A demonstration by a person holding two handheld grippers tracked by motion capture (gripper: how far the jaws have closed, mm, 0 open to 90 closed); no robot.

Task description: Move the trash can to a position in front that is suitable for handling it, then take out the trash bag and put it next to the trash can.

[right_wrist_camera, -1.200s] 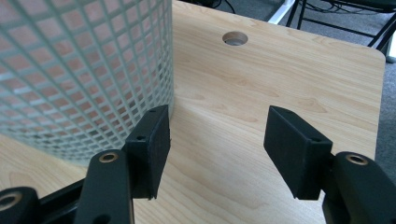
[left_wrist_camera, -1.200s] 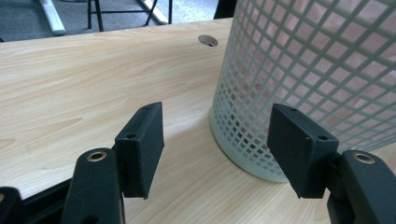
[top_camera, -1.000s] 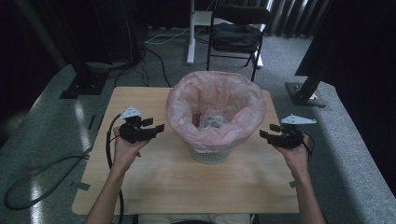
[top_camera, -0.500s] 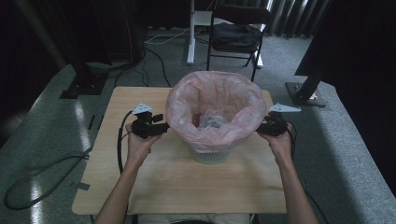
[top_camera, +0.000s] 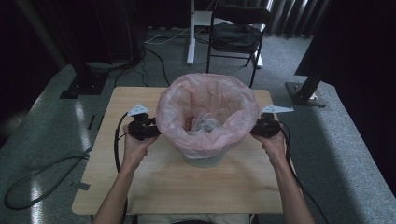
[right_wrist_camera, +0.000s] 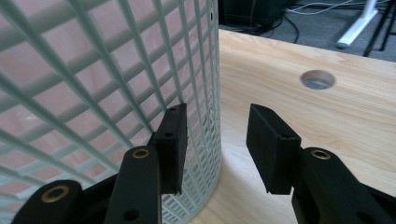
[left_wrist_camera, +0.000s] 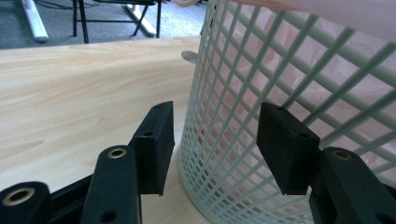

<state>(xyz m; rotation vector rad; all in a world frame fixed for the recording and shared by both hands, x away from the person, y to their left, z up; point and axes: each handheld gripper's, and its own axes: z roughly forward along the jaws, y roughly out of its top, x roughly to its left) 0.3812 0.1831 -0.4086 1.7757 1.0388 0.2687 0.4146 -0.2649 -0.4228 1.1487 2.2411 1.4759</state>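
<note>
left gripper (top_camera: pixel 152 130): jaws apart, just been closing, nothing clamped, mesh wall of white basket (left_wrist_camera: pixel 280 84) curving between fingers | right gripper (top_camera: pixel 256 129): jaws apart, just been closing, nothing clamped, basket wall just beside one finger (right_wrist_camera: pixel 172 140) | basket: pink-lined, upright on wooden table (top_camera: pixel 187 182) between both grippers

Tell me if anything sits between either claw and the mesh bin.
Nothing visible does. The left claw and right claw are right up against the mesh bin on opposite sides, jaws just closing, with bare table beneath.
</note>
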